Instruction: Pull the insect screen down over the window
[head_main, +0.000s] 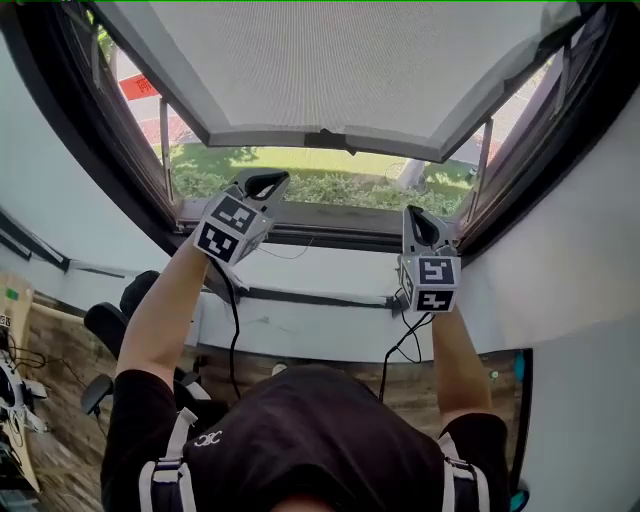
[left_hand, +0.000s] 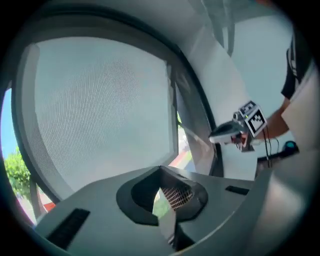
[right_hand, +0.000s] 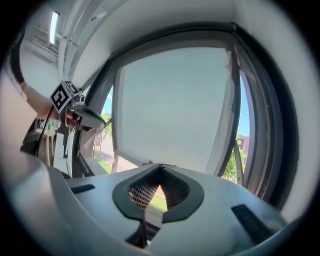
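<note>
Left gripper (left_hand: 161, 175) jaws fully together, nothing between the pads; right gripper (right_hand: 160, 172) is the same, closed and empty. Neither touches anything: in the head view both are raised at arm's length, just short of the window and below the insect screen (head_main: 340, 60). They sit one to each side of centre, left one left of the middle and right one right of it. My read is that this spacing is so a two-point pull keeps the screen's bottom bar (head_main: 400, 148) level and stops it racking in the side tracks. The screen is only part of the way down. Its mesh covers the upper window and the bar hangs near the far top of the head view. Below the bar an open strip shows grass and shrubs, down to the window frame (head_main: 330, 215). A small dark piece (head_main: 328, 138) sits mid-bar, possibly a pull tab, but it is too small to be sure. The bar is above both grippers and apart from them, so no pull has started. With the jaws closed, I'd expect them either to reopen for a pinch on the bar or to hook over its top edge. Risk: uneven force left versus right could jam the screen.
</note>
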